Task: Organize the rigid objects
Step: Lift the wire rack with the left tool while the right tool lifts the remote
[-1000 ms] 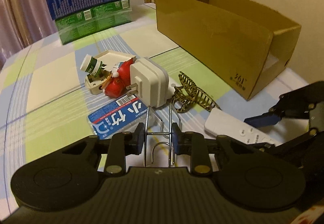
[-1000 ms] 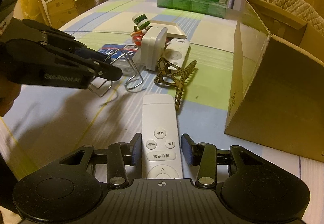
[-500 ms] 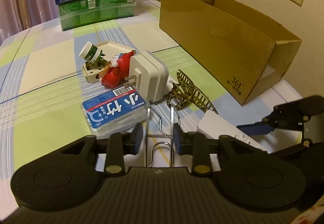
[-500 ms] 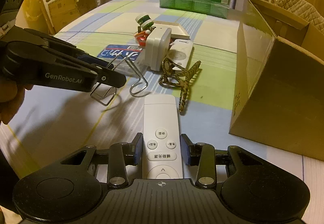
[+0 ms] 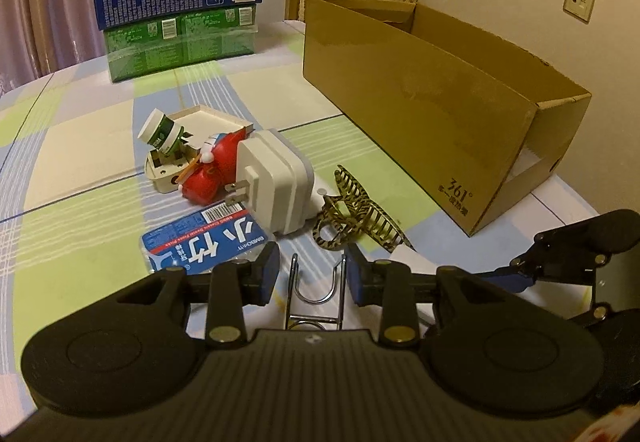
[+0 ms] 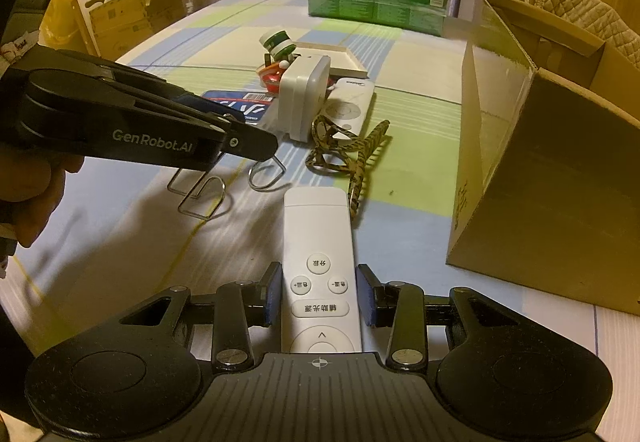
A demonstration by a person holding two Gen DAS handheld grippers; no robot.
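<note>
My left gripper (image 5: 313, 274) is shut on a metal wire hook (image 5: 316, 288) and holds it above the table; in the right wrist view the hook (image 6: 202, 194) hangs under that gripper (image 6: 256, 146). My right gripper (image 6: 319, 296) is shut on a long white remote (image 6: 318, 246). On the table lie a white plug adapter (image 5: 276, 182), a leopard hair claw (image 5: 356, 212), a blue packet (image 5: 204, 242), a red toy (image 5: 210, 172), a small green-and-white bottle (image 5: 160, 132) and a second white remote (image 6: 348, 108).
An open cardboard box (image 5: 440, 114) stands on the table at the right, also in the right wrist view (image 6: 552, 162). Stacked blue and green cartons (image 5: 180, 22) stand at the far edge. A shallow white tray (image 5: 204, 122) lies behind the toy.
My left gripper has lifted the wire hook and moved forward toward the pile. My right gripper has raised the white remote slightly, its jaws snug on it.
</note>
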